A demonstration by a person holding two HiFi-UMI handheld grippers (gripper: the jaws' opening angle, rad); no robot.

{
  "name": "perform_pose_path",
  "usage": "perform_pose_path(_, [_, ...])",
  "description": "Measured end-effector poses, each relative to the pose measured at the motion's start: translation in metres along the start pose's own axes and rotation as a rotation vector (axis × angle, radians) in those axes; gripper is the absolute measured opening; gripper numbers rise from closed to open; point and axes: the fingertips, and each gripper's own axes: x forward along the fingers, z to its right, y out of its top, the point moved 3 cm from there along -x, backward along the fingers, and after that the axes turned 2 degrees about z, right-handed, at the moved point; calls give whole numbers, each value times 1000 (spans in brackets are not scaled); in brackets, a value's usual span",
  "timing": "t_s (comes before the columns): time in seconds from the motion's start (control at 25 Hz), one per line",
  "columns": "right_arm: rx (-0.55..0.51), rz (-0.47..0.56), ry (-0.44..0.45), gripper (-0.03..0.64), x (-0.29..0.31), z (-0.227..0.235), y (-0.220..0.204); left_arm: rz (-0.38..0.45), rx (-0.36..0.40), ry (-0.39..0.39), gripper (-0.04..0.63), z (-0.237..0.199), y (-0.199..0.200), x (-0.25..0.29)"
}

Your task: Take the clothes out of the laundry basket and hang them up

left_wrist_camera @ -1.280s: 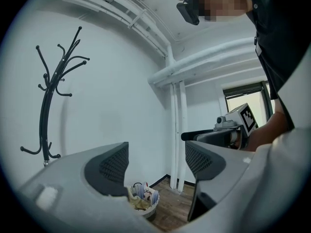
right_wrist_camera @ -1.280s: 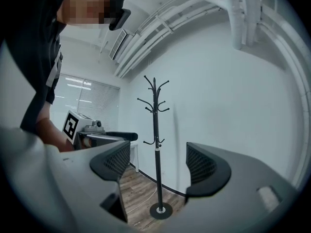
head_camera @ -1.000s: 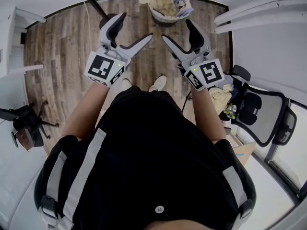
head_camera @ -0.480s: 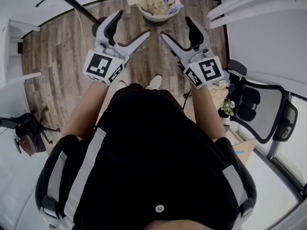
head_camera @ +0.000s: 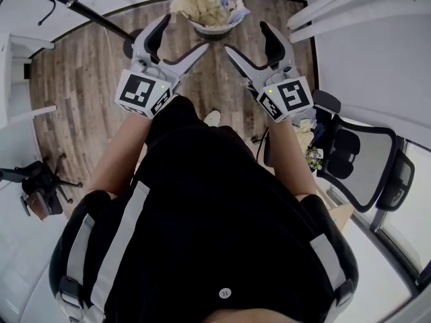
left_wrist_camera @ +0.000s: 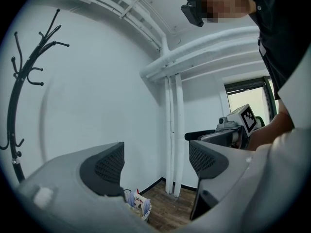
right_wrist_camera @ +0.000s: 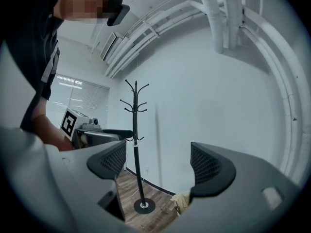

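**Both grippers empty, clothes in the basket**

A person in a black top holds 2 grippers out level over the wooden floor (head_camera: 81, 93). The left gripper (head_camera: 183, 38) and the right gripper (head_camera: 248, 39) sit side by side and apart. Each one's marker cube faces up toward the head camera.

The left gripper's own view shows its 2 jaws spread wide, with only the room between the ribbed pads and nothing held. The right gripper's jaws also stand wide apart and have just been opening further. Nothing lies between them either.

The laundry basket (head_camera: 214, 27) stands on the floor beyond the gripper tips, near the floor's far edge where it meets the white wall. The clothes (head_camera: 196, 2) are heaped in it above the rim. There is a cream piece on the left and a bluish patterned piece on the right. Neither gripper touches the basket or the clothes.

The black coat rack (right_wrist_camera: 137, 149) stands upright on its round base near the same far edge, to the left of the basket. Its hooks are bare. In the left gripper view, 2 white pipes (left_wrist_camera: 172, 130) run down the wall to the floor, to the right of the basket. A black office chair (head_camera: 367, 163) stands at the floor's right edge, beside the person's right arm.
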Motion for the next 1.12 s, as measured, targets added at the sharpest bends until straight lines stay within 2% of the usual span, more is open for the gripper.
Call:
perform_pose_path(0.28, [25,-41,0,394,49,52,-21,-11,-39,-8,416,-47,-22,53])
perform_pose_path(0.64, [13,-88,14,391,162,131,-18,6,-68,-4,414,-153,-19,135])
perform_pose_path(0.88, [19,-114,30,390,230,158,-25,-10,-78,3,414,-216,-29,165])
perform_pose_path(1.12, [40,-152,70,388,274,182,-38,-27,-97,33,414,-257,-42,188])
